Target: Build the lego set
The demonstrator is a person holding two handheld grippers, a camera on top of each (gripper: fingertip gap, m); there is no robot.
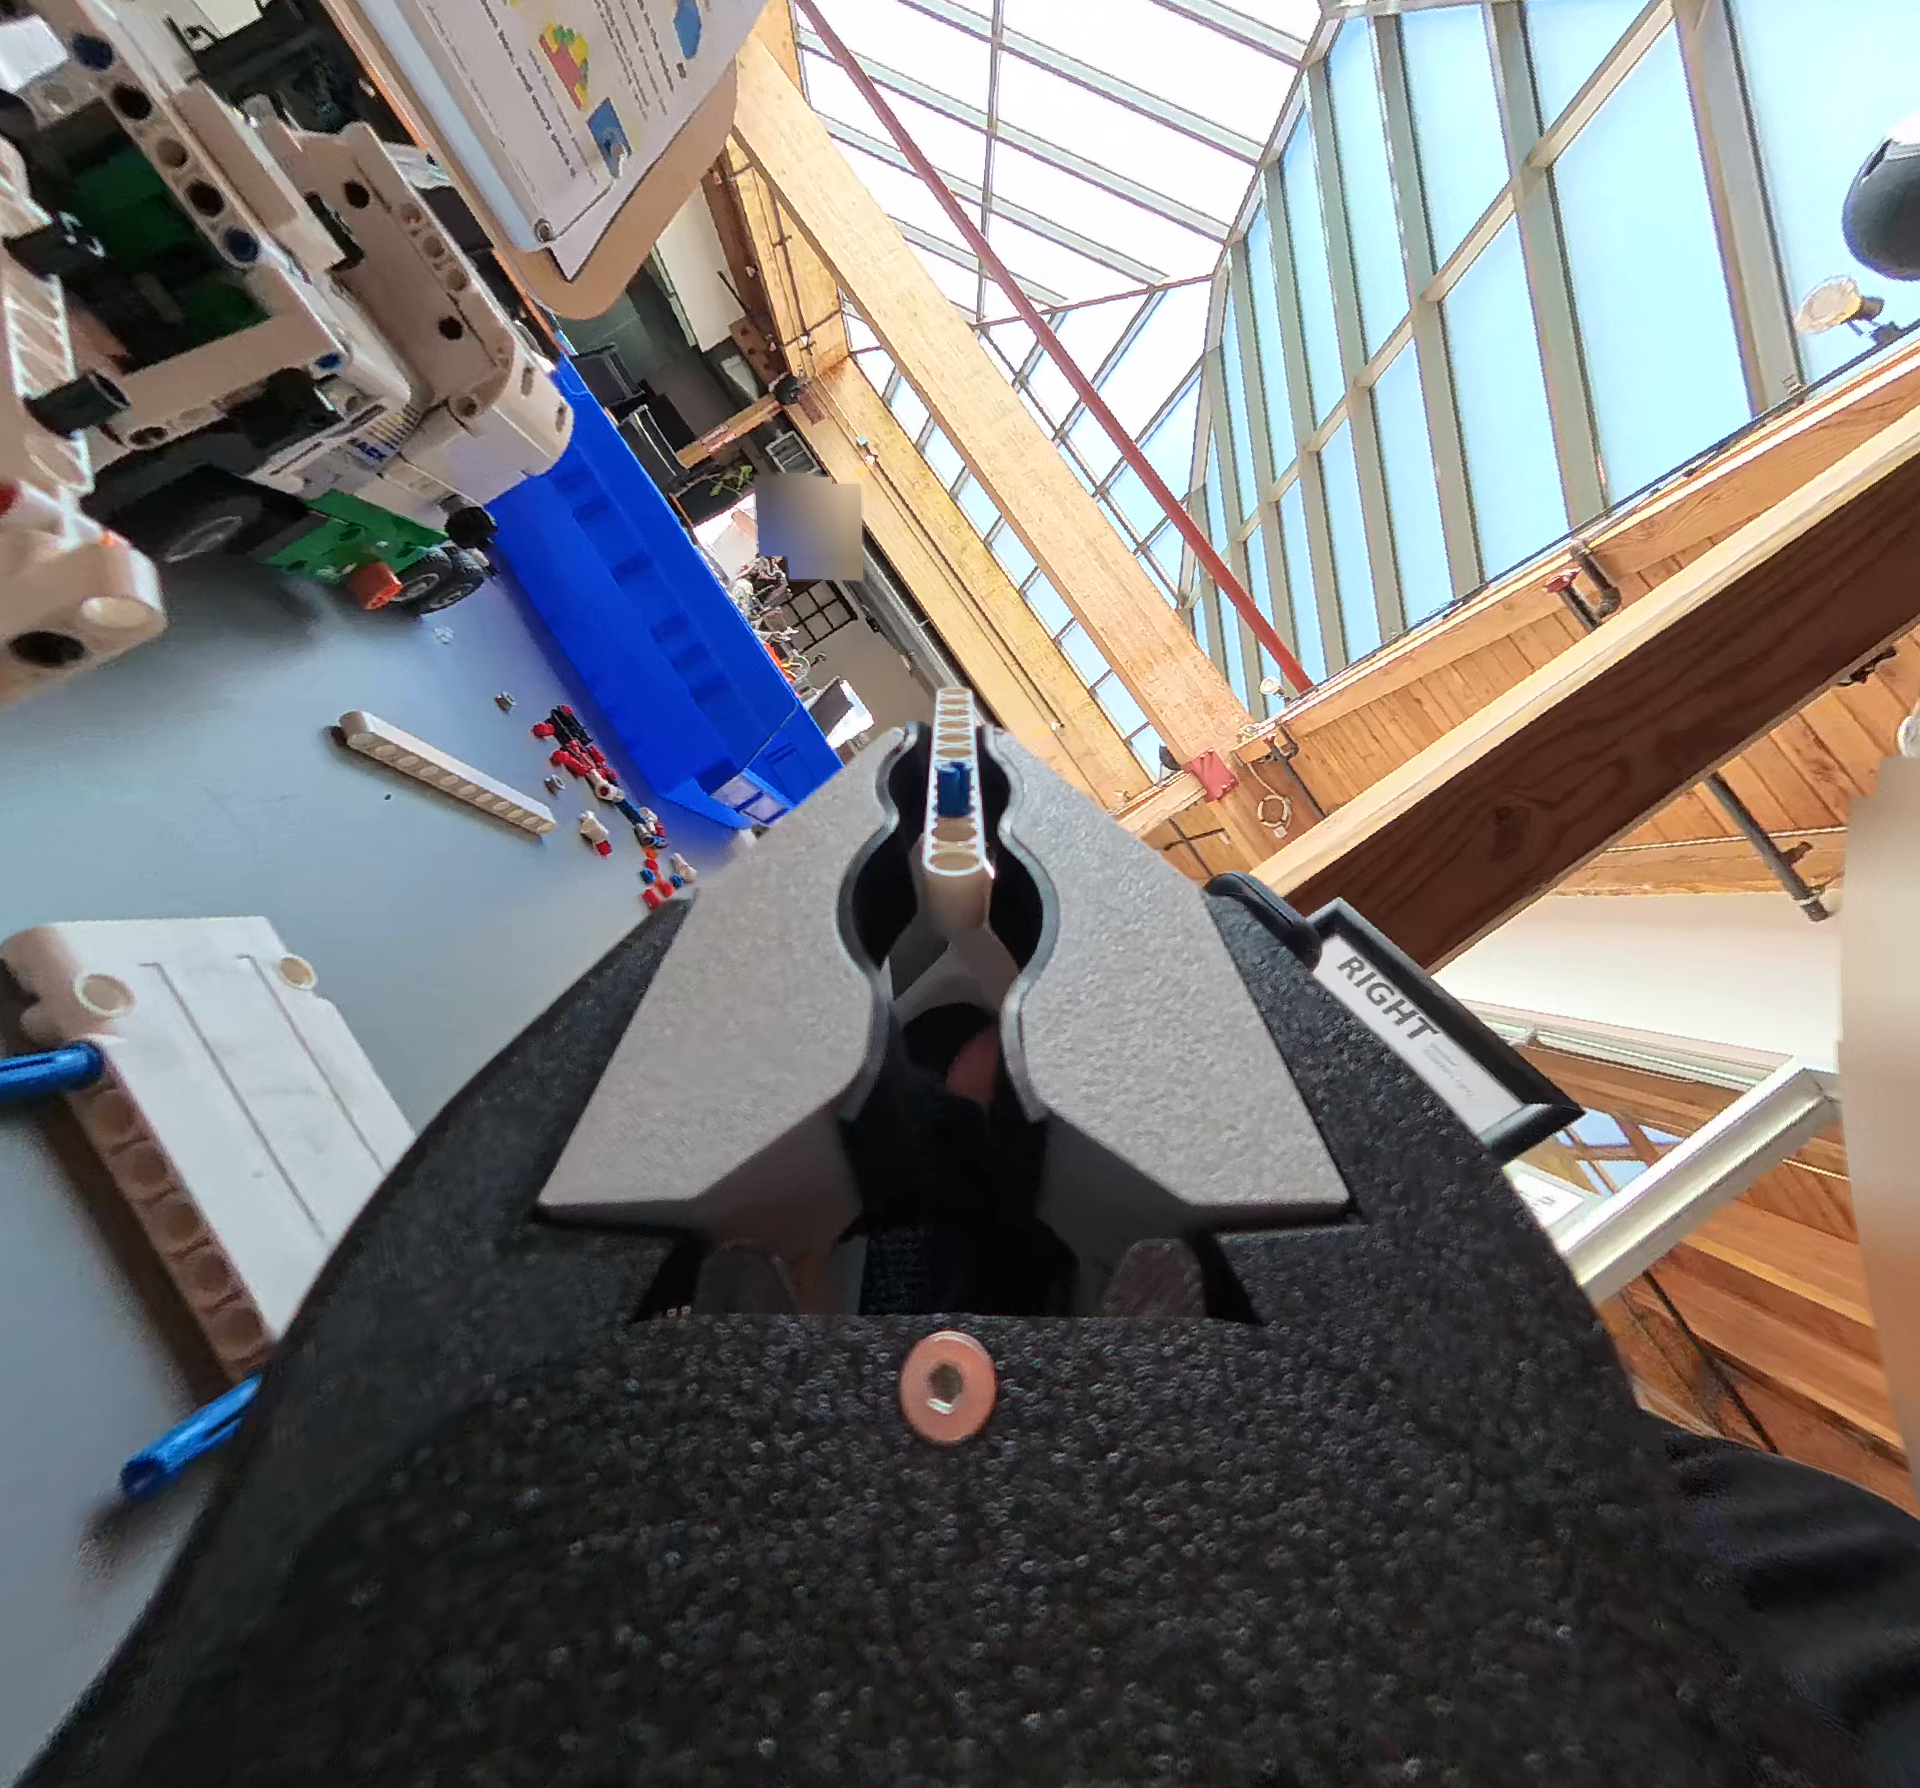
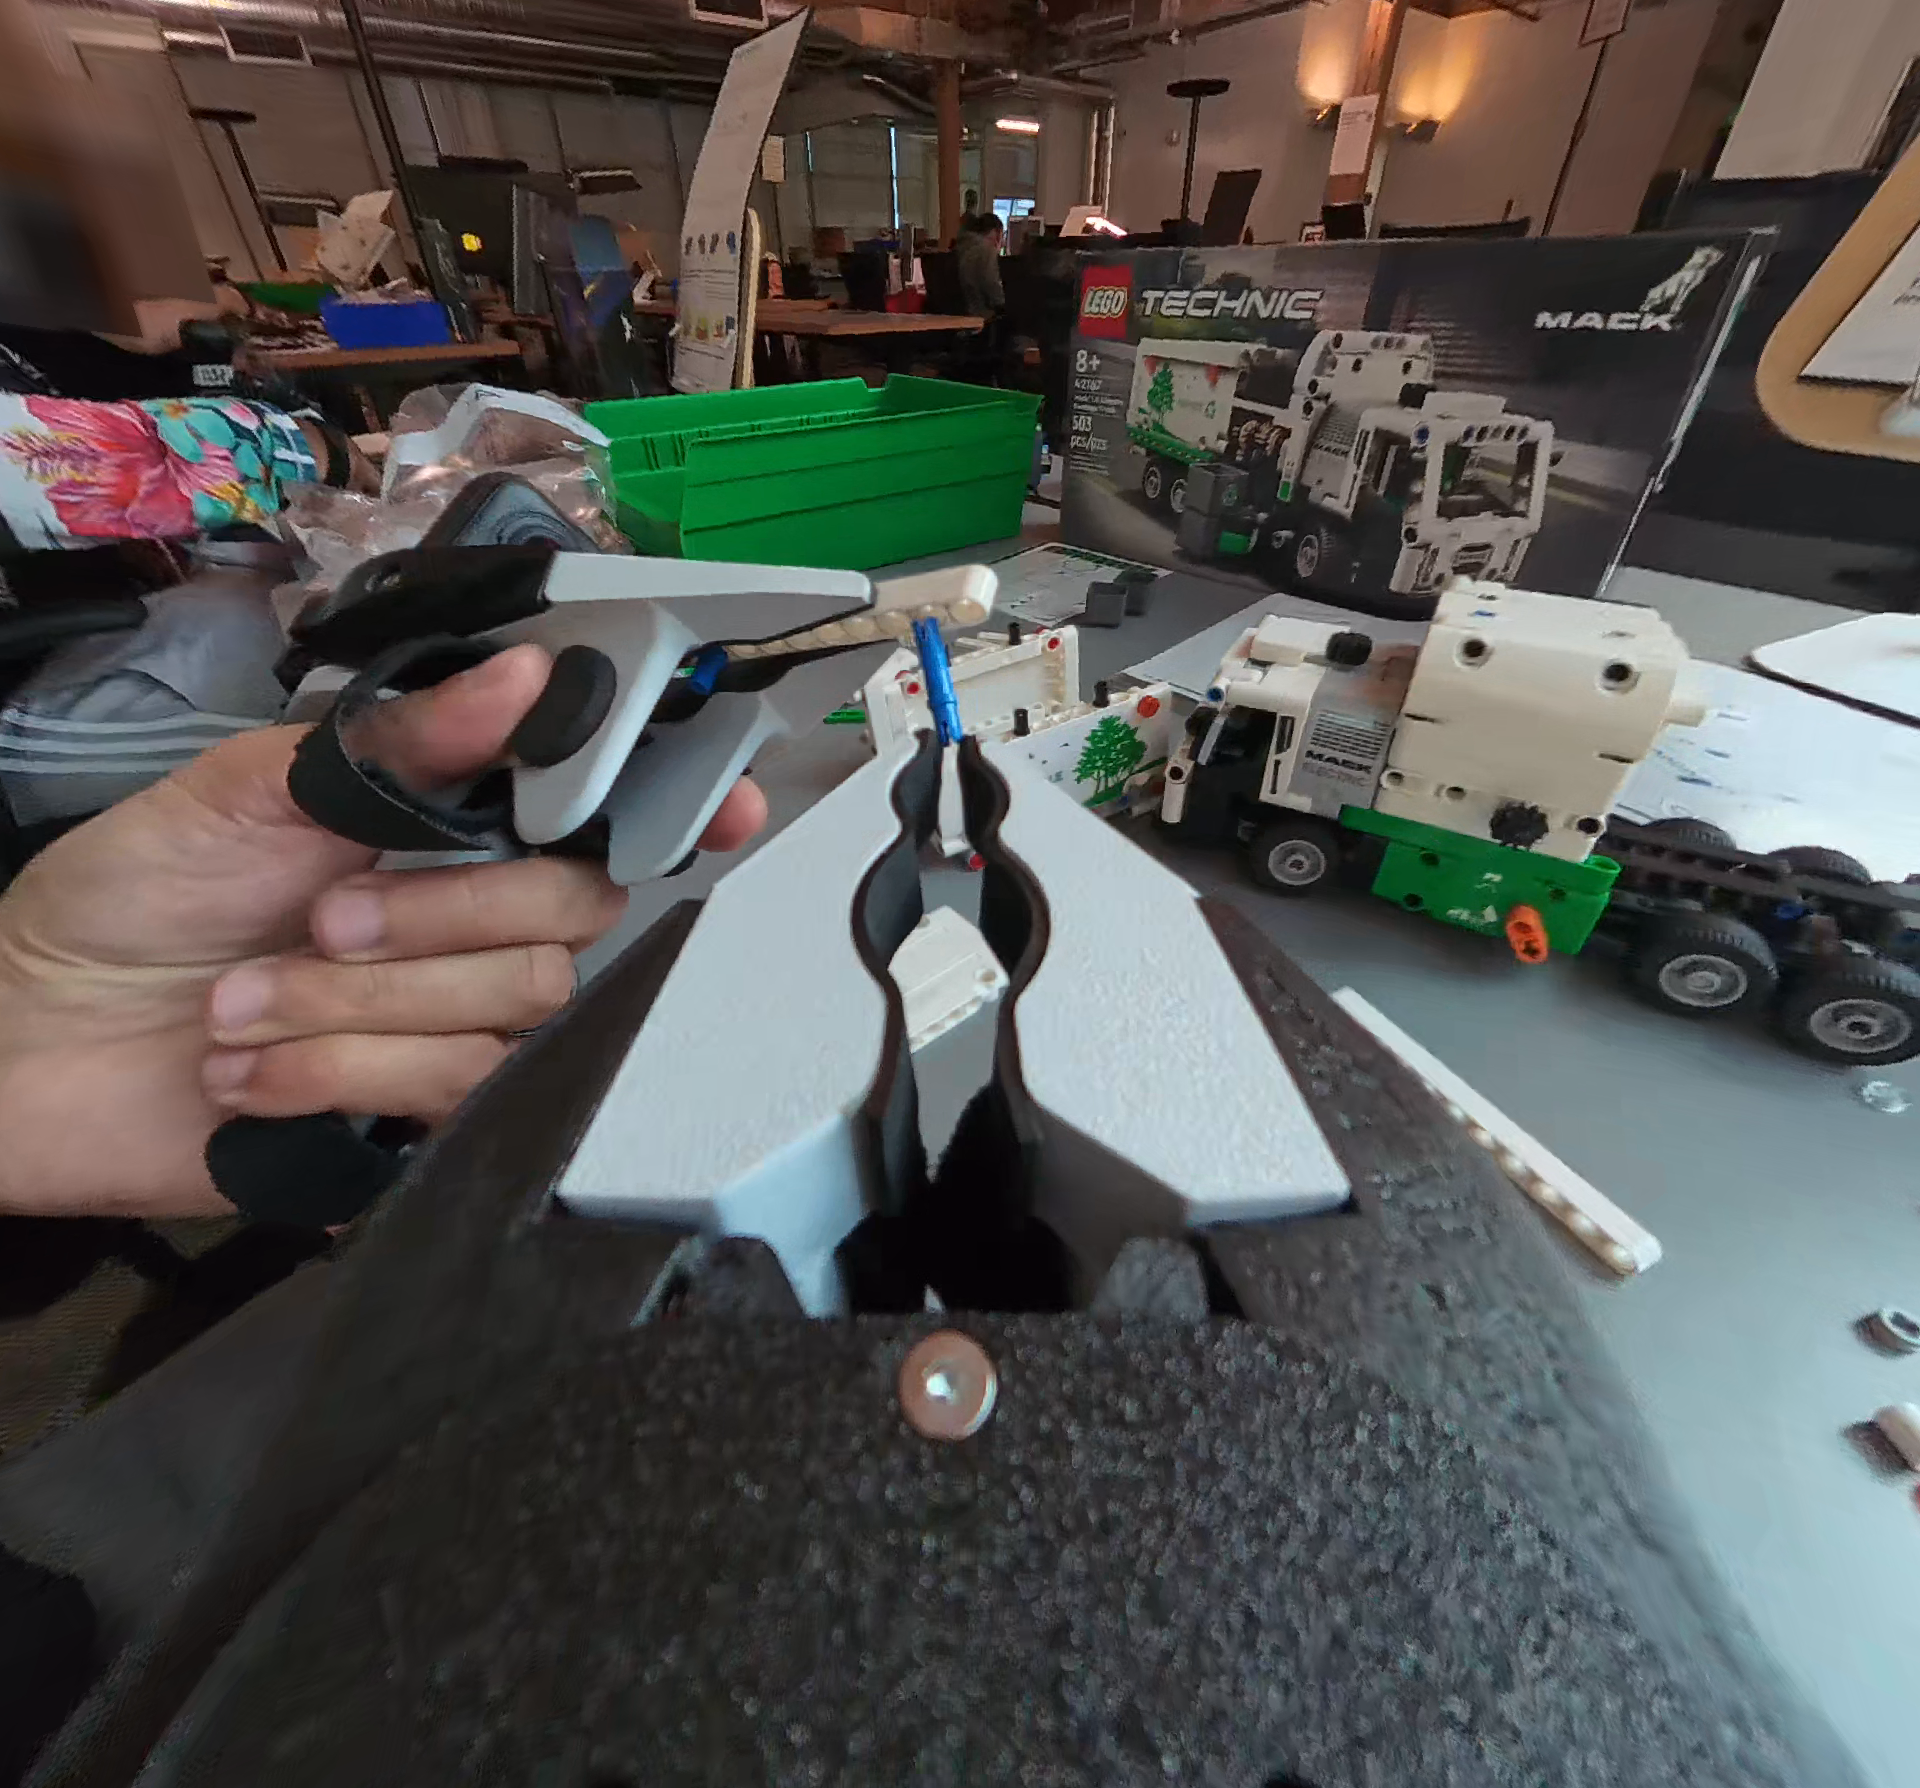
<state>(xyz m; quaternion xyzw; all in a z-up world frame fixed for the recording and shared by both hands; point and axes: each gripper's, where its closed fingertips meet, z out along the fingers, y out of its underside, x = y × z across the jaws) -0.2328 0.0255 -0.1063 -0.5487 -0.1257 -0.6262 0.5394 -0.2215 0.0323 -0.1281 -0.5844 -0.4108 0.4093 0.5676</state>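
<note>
My left gripper (image 1: 951, 751) is shut on a white beam with holes (image 1: 954, 845) and holds it in the air, pointing up. A blue pin (image 1: 948, 788) sits in one of its holes. In the right wrist view the left gripper (image 2: 831, 626) shows in a person's hand, with the beam (image 2: 935, 595) sticking out to the right. My right gripper (image 2: 940, 751) is just below the beam, shut on the lower end of the blue pin (image 2: 937, 678), whose top meets the beam. The part-built white and green truck (image 2: 1455, 751) stands on the grey table, also seen in the left wrist view (image 1: 260, 336).
A loose white truck body with a tree sticker (image 2: 1039, 699) lies behind the grippers. The set's box (image 2: 1351, 408) and a green bin (image 2: 831, 471) stand at the back. A blue bin (image 1: 644, 575), a loose beam (image 1: 447, 788), small parts (image 1: 603, 793) and a white panel (image 1: 229, 1063) lie on the table. Only a small space, under 4 cm, lies between the two pairs of fingers.
</note>
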